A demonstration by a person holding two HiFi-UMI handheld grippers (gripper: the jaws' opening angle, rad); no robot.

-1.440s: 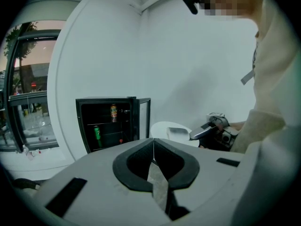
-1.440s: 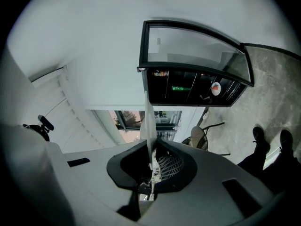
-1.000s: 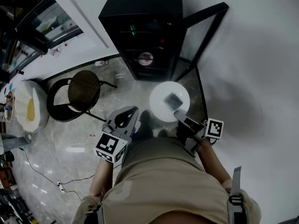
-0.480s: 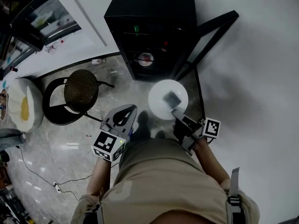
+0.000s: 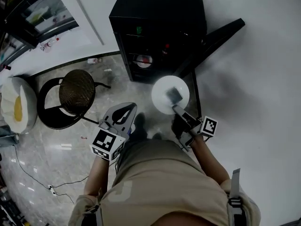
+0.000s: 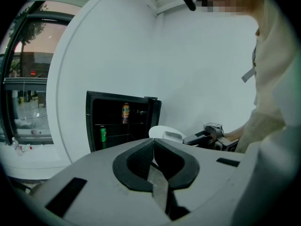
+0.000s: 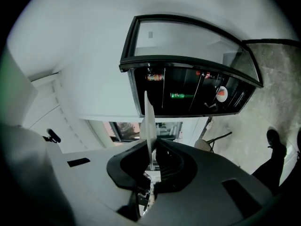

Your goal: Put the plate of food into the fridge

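The black mini fridge [image 5: 155, 29] stands against the white wall with its glass door [image 5: 218, 34] swung open to the right. Cans and a red-and-white round item [image 5: 143, 60] sit on its shelves. My right gripper [image 5: 180, 112] is shut on the near rim of a white plate [image 5: 164, 91], which carries a grey piece of food [image 5: 175, 95] just in front of the fridge opening. In the right gripper view the plate [image 7: 149, 121] shows edge-on between the jaws, with the fridge [image 7: 188, 95] beyond. My left gripper [image 5: 124, 113] is shut and holds nothing; its view shows the fridge [image 6: 120, 119] and the plate [image 6: 164, 133].
A round black chair [image 5: 73, 91] stands left of the fridge on the marble floor. A white cushion with a yellow patch [image 5: 16, 109] lies at the far left. A cable [image 5: 37, 173] trails across the floor. A small bottle [image 5: 93, 60] lies by the wall.
The right gripper has carried the plate a little closer to the fridge opening. The left gripper has stayed shut at about the same spot.
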